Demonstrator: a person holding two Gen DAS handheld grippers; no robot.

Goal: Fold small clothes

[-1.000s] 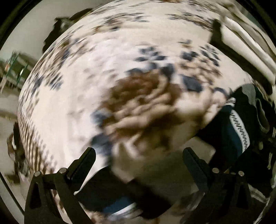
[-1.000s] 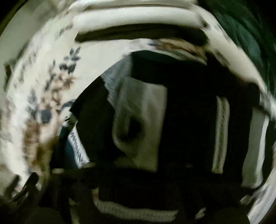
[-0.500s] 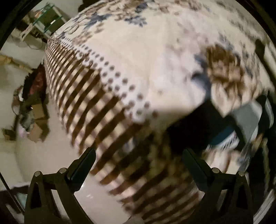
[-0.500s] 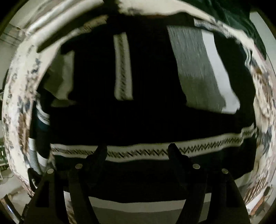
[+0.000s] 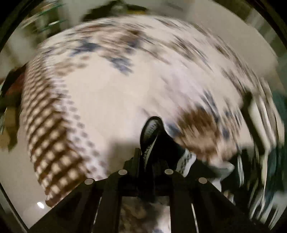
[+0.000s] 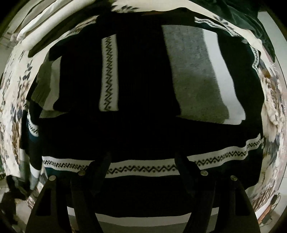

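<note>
My left gripper (image 5: 148, 154) is shut on an edge of a black knit garment with white zigzag bands (image 5: 157, 141); the cloth bulges up between the fingers and trails down to the right. In the right wrist view the same dark sweater (image 6: 143, 125) lies spread flat, with white zigzag bands, a grey panel (image 6: 195, 75) and a white stripe. My right gripper (image 6: 143, 161) hovers open just above its lower zigzag band, holding nothing.
The sweater lies on a bed with a white floral cover (image 5: 125, 93) with a brown checked border (image 5: 48, 143). White pillows (image 6: 44, 23) lie at the far left, dark green cloth (image 6: 242, 14) at the far right. Pale floor (image 5: 19, 182) shows beside the bed.
My left gripper has closed on the sweater's edge; it was open half a second ago. The left view swings fast and is blurred. My right gripper stays open over the sweater.
</note>
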